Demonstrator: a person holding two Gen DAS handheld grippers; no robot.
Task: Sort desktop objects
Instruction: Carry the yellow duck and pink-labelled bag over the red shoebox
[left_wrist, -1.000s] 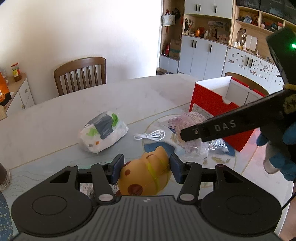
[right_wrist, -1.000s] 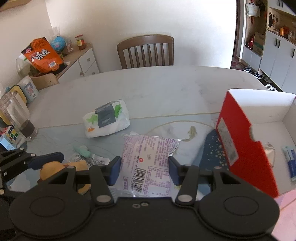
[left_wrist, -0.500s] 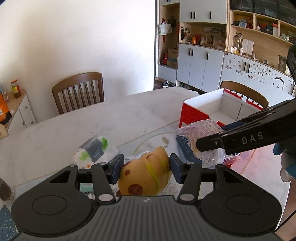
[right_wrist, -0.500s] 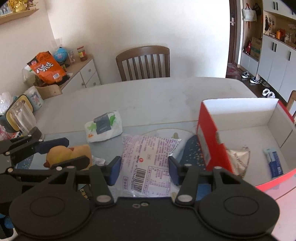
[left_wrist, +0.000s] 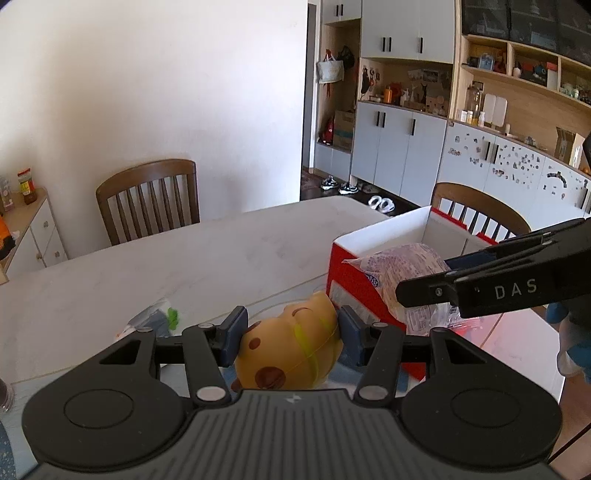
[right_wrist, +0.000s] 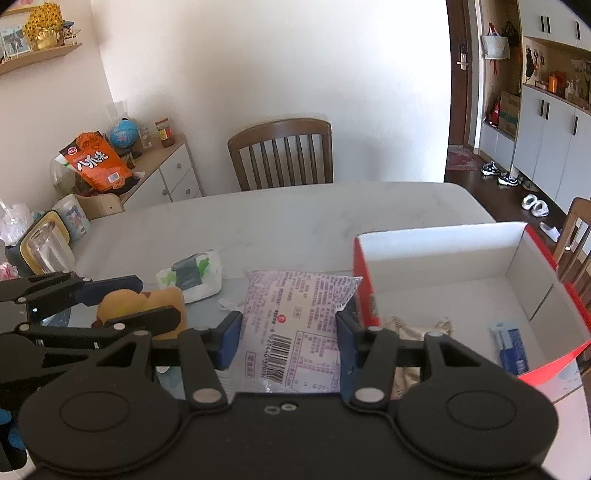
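My left gripper (left_wrist: 290, 334) is shut on a yellow spotted soft toy (left_wrist: 291, 350), held above the table just left of the red box (left_wrist: 364, 291). My right gripper (right_wrist: 289, 338) is shut on a purple-printed snack bag (right_wrist: 295, 325), lifted beside the box's near left corner. The same bag (left_wrist: 402, 273) shows in the left wrist view, hanging over the box's left wall with the right gripper (left_wrist: 406, 295) clamped on it. In the right wrist view the left gripper (right_wrist: 147, 299) and its toy (right_wrist: 144, 301) sit at the left. The open red box (right_wrist: 517, 254) holds a blue packet (right_wrist: 511, 347) and a crumpled wrapper (right_wrist: 410, 328).
A white tissue pack (right_wrist: 192, 273) lies on the marble table (right_wrist: 295, 221). A glass jar (right_wrist: 48, 247) stands at the left edge. Wooden chairs (right_wrist: 282, 151) stand behind the table, and another chair (left_wrist: 476, 206) is past the box. A sideboard (right_wrist: 162, 170) carries an orange bag.
Both grippers have risen with their loads and moved toward the red box. The box's inside has come into the right wrist view. The cable and small items on the table have dropped out of sight.
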